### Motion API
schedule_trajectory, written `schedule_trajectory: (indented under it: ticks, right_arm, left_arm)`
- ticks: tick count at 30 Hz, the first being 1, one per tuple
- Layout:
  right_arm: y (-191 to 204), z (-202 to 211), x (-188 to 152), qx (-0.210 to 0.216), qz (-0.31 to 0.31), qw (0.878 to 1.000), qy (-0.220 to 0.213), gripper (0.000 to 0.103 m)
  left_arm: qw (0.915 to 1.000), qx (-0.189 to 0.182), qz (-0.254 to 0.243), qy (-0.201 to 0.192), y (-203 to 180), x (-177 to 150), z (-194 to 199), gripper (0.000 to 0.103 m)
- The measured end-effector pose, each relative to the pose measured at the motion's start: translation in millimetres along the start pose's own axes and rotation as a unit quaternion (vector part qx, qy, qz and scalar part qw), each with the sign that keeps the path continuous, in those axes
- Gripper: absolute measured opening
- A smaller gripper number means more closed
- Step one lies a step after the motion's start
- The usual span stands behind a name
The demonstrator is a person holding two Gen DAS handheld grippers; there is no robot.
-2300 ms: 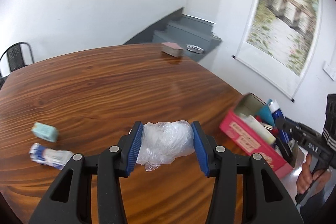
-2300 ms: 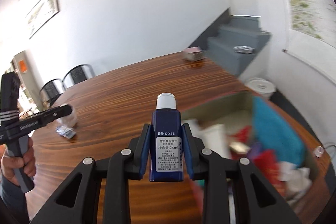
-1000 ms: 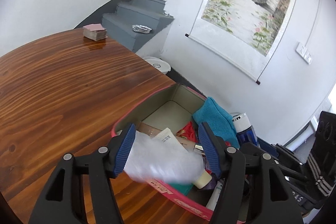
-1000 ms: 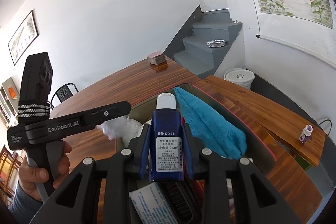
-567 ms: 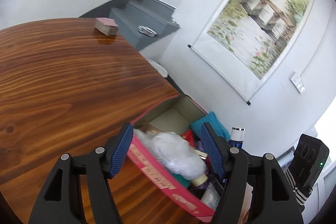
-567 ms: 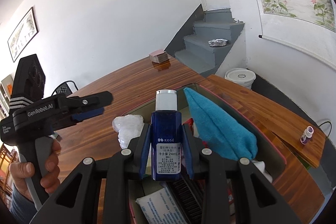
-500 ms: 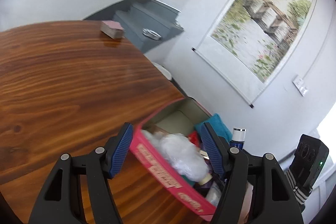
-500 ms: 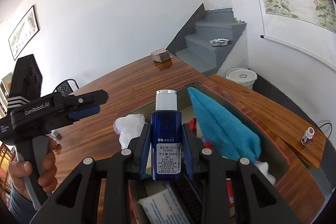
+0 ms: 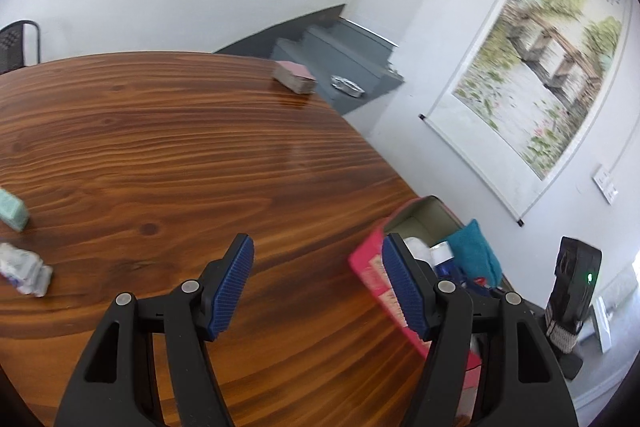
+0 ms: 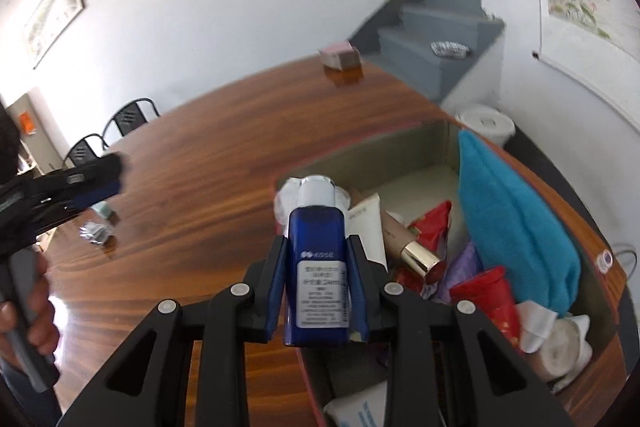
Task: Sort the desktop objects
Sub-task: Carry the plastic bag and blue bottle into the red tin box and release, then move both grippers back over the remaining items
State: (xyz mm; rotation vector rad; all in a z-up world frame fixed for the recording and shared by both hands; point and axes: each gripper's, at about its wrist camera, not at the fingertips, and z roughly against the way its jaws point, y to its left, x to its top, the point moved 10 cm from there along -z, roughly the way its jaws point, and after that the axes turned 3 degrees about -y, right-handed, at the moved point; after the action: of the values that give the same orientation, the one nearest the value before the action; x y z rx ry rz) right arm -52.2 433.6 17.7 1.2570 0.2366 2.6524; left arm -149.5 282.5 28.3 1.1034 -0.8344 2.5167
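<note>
Two tools mid-sort: left tool (image 9: 316, 287) gapes wide and empty over the surface (image 9: 160, 155), right tool (image 10: 316, 291) clamps the blue bottle (image 10: 318, 263) above the pink box (image 10: 400, 147), so next move likely lowers and releases it inside.

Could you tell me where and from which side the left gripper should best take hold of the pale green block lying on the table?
Probably across its two long flat sides, near the middle. The pale green block lies flat on the bare table, apart from the crumpled wrapper, so the open, empty left gripper can come down from above, fingers straddling the short width. Part of it is cut off at the picture's edge.
</note>
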Motion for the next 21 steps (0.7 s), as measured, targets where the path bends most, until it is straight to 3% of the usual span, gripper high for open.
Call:
schedule_trajectory:
  ticks: [6, 10, 13, 18, 21]
  right_arm:
    - [0.5, 13.9, 6.7, -0.024, -0.004, 1.000, -0.019, 0.034]
    - [10.0, 25.2, 16.6, -0.054, 0.016, 0.997, -0.052, 0.039]
    - [20.2, 29.7, 23.0, -0.070, 0.026, 0.994, -0.075, 0.051]
    - [55.3, 27.8, 26.8, -0.046, 0.045, 0.994, -0.086, 0.051]
    - [79.0, 21.7, 23.7, -0.026, 0.057, 0.995, -0.082, 0.051]
  left_arm:
    - [0.9990, 0.032, 0.026, -0.014, 39.2, 8.7, 19.5, 0.070]
    - [0.9953, 0.080, 0.047, -0.027, 75.6, 18.4, 35.4, 0.070]
    - [0.9886, 0.131, 0.064, -0.036, 112.5, 23.1, 51.2, 0.070]
    - [0.9769, 0.180, 0.109, -0.039, 172.5, 26.5, 71.3, 0.070]
    - [0.9650, 0.216, 0.145, -0.031, 215.4, 21.0, 81.2, 0.070]
